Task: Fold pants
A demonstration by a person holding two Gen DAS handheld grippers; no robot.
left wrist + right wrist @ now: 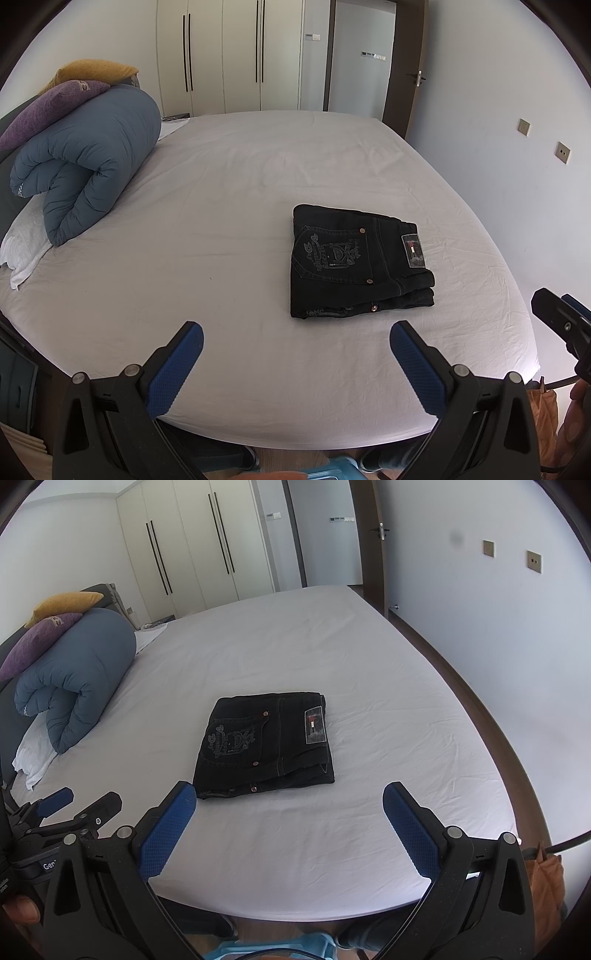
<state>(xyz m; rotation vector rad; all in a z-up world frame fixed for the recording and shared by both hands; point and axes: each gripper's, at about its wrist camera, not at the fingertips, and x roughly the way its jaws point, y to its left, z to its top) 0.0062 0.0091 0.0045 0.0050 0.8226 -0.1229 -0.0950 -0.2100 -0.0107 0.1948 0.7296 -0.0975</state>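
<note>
Far left, against the dark headboard, a blue duvet (pixel 88 162) sits rolled up on the bed (pixel 229 206), with a purple cushion (pixel 51 107) lying on top of it and a mustard cushion (pixel 92 72) behind that. A crumpled white cloth (pixel 22 251) sticks out from under the roll, touching it. Beyond them, cream wardrobe doors (pixel 225 55) with long dark handles line the back wall.

Closer in, the left tool (pixel 295 354) hangs over the near edge of the bed, its jaws spread wide and empty, blue-padded fingers (pixel 175 373) well apart. It touches nothing.

Moving right, the black pants (pixel 354 262) lie flat on the white sheet, folded into a compact, roughly square stack. The top layer shows a back pocket with grey stitched lettering, copper rivets, and a waistband patch on the right side. The layers sit slightly staggered along the near edge. Neither tool touches the pants; they rest beyond both pairs of fingertips, a little right of the bed's middle.

The right tool (pixel 290 821) is likewise released, jaws gaping with nothing between them, held above the near edge of the mattress. In its view the pants (pixel 266 742) lie straight ahead, just past the left finger (pixel 166 834).

Furthest right, a doorway (pixel 364 55) stands open, then a pale wall carrying two wall sockets (pixel 563 152).
</note>
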